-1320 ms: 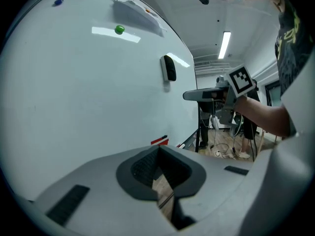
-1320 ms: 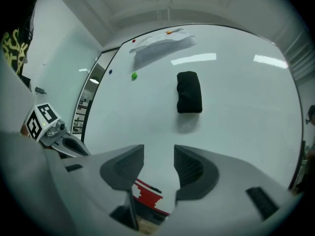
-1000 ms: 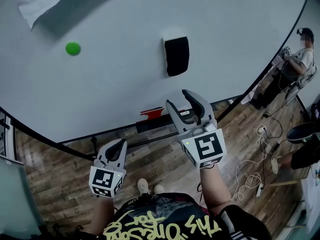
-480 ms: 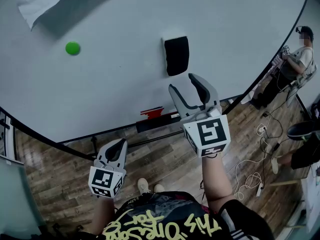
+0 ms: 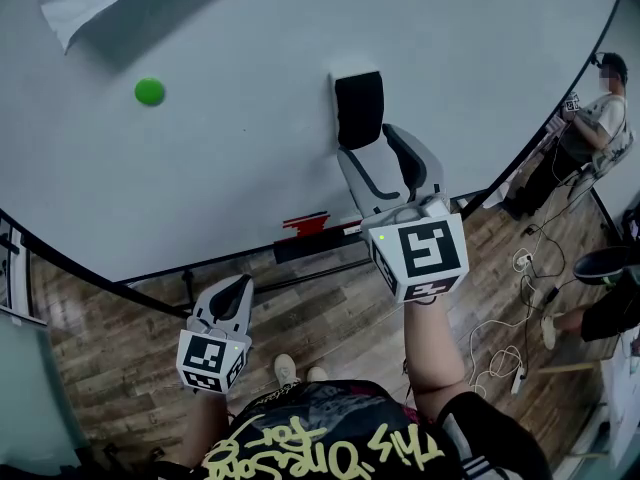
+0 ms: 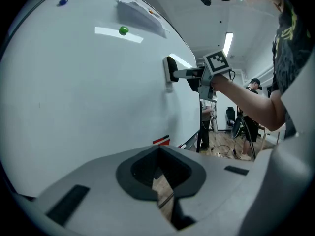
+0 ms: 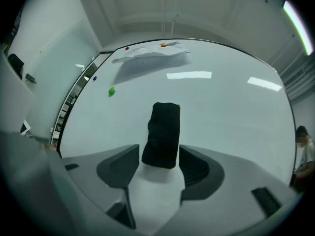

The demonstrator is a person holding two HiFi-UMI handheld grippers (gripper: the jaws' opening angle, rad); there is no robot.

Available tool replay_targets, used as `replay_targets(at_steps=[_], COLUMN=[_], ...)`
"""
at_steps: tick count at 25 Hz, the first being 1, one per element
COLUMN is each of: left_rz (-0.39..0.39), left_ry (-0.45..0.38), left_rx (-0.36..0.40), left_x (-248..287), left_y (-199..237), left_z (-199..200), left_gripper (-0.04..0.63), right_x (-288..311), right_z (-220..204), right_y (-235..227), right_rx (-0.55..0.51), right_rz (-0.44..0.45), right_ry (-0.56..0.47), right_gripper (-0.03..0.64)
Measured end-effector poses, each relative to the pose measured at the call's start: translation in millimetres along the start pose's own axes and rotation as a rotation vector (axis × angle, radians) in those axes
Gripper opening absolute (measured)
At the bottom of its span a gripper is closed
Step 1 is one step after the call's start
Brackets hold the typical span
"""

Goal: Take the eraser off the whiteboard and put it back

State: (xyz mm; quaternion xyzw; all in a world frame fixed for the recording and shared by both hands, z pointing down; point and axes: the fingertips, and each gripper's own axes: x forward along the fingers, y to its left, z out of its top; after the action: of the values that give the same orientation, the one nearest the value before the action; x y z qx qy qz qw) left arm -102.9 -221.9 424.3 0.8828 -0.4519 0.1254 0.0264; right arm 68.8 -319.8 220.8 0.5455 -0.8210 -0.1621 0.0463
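Head view, from the left: a green magnet (image 5: 149, 91) sits on the whiteboard (image 5: 230, 168), well apart from my work, so I leave it alone. Lower down, my left gripper (image 5: 238, 290) hangs below the board's bottom edge, over the wooden floor (image 5: 120, 348), with its jaws closed together on nothing. I judge it is parked there because one claw is enough for this job, and there it stays clear of the other. Further right, the black eraser (image 5: 359, 108) sits upright on the board, not yet taken off. My right gripper (image 5: 373, 148) is raised just beneath it and points at the board. Its jaws have just been opening; they stand wide, one on each side of the eraser's lower end, and as far as I can see the pads are not pressing. I hold them that wide so they straddle its narrow sides. I reckon the next move calls for closing firmly, then pulling it straight off the board.
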Motion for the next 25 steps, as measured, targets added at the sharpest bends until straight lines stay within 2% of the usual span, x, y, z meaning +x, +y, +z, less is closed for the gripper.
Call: replay_targets(at_steps=[10, 25], left_rz=[0.008, 0.043], left_ry=[0.005, 0.001], left_rx=[-0.008, -0.022], left_x=[3, -7], left_y=[9, 25], left_z=[-6, -8], left_gripper=[0.008, 0.008], right_x=[14, 30], right_z=[14, 21], right_y=[-8, -11], right_rx=[0.0, 0.001], right_rz=[-0.05, -0.059], right_ry=[-0.033, -0.031], right_gripper=[0.25, 0.25])
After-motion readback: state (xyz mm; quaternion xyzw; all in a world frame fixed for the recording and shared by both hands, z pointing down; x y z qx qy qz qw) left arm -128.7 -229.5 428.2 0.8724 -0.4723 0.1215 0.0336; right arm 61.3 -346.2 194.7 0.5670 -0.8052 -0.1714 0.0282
